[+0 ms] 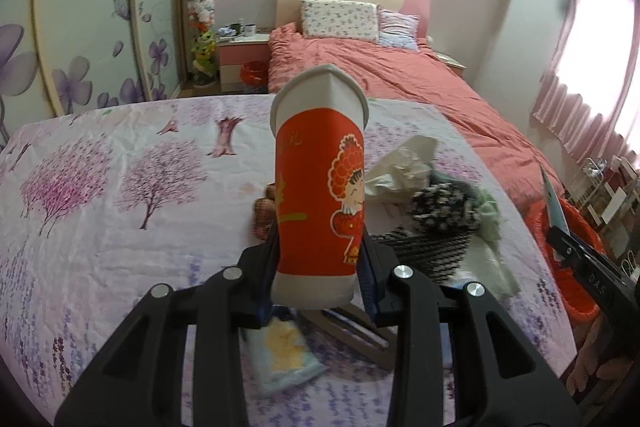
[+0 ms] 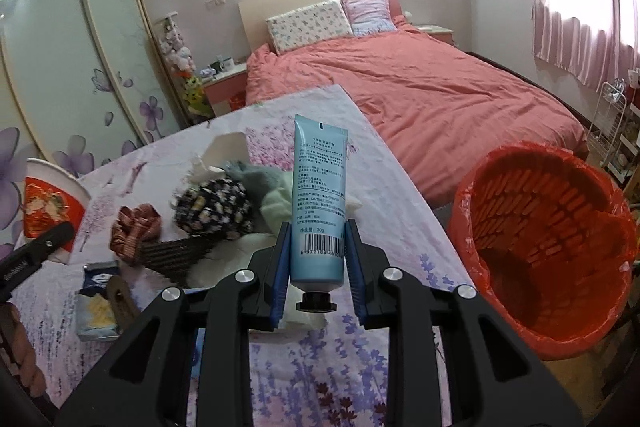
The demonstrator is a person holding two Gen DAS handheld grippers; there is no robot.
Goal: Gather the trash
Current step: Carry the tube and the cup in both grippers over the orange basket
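Up above the counter [image 1: 100, 187], which is spread with a cloth printed with purple trees, the left gripper [image 1: 320, 247] has its jaws closed tight on a red and white paper cup [image 1: 318, 187]; the cup stands nearly upright, its white rim squashed out of round, and a cartoon figure shows on its side. Meanwhile the right gripper [image 2: 318, 251] has its jaws pressed against both sides of a light blue tube [image 2: 319, 203], held cap down, with the black cap [image 2: 316, 303] hanging below the blue pads and a barcode facing the camera. Just to the right of the counter's edge stands a red bin [image 2: 544, 247] lined with a thin red bag, open at the top, and the tube is held near it but still over the counter. On the counter behind the tube lie a dark flowered scrunchie [image 2: 214, 207], a striped reddish scrunchie [image 2: 134, 231], some pale cloth [image 2: 276, 199] and a small blue and yellow packet [image 2: 96, 311]. Beyond the counter is a bed [image 2: 420, 87] with a pink cover and two pillows.
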